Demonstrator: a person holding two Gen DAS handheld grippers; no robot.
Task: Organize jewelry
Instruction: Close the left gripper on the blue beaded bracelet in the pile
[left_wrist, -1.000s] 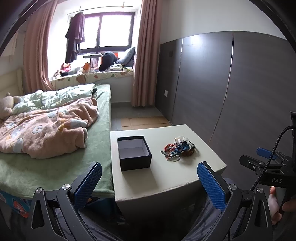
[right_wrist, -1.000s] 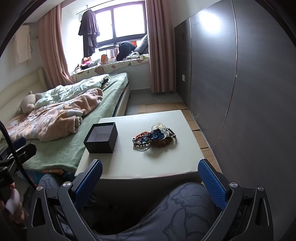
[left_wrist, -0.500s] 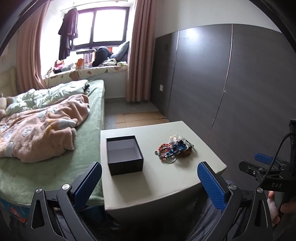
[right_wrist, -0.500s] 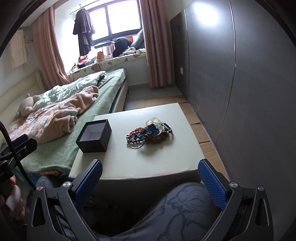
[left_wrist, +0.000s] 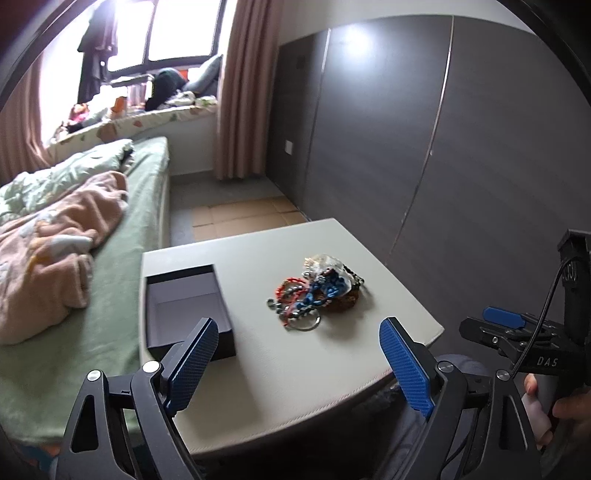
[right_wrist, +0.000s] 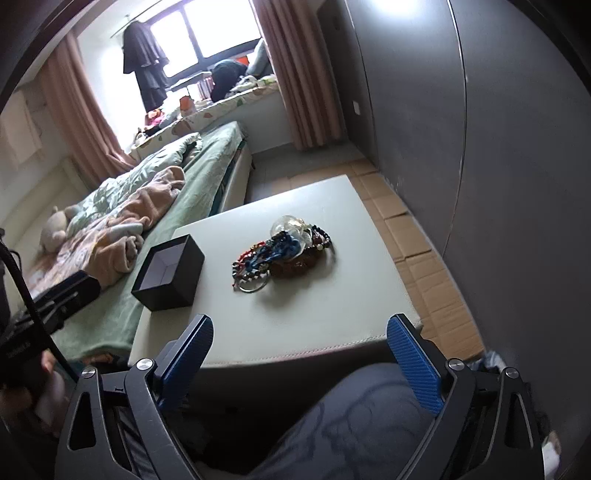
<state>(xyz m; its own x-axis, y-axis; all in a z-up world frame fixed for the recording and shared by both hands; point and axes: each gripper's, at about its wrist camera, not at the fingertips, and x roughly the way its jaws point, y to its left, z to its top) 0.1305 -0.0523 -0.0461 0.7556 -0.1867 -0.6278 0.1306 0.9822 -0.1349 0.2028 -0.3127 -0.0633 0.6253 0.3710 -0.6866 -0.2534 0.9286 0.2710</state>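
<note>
A tangled pile of jewelry (left_wrist: 314, 291), with blue, red and dark beads and a metal ring, lies on the white table (left_wrist: 280, 369); it also shows in the right wrist view (right_wrist: 282, 254). An open black box (left_wrist: 186, 306) with a pale inside stands to its left, also in the right wrist view (right_wrist: 168, 273). My left gripper (left_wrist: 295, 365) is open and empty above the table's near edge. My right gripper (right_wrist: 301, 360) is open and empty, short of the near edge, above my knee.
A bed with a pink blanket (left_wrist: 55, 251) lies along the table's left side. A dark wardrobe wall (left_wrist: 461, 147) runs on the right. Cardboard (right_wrist: 424, 258) covers the floor beside the table. My knee (right_wrist: 351, 424) is under the right gripper.
Both grippers have moved closer to the table and tilted, so the box and jewelry look larger. Both stay open. Nothing on the table has moved.
</note>
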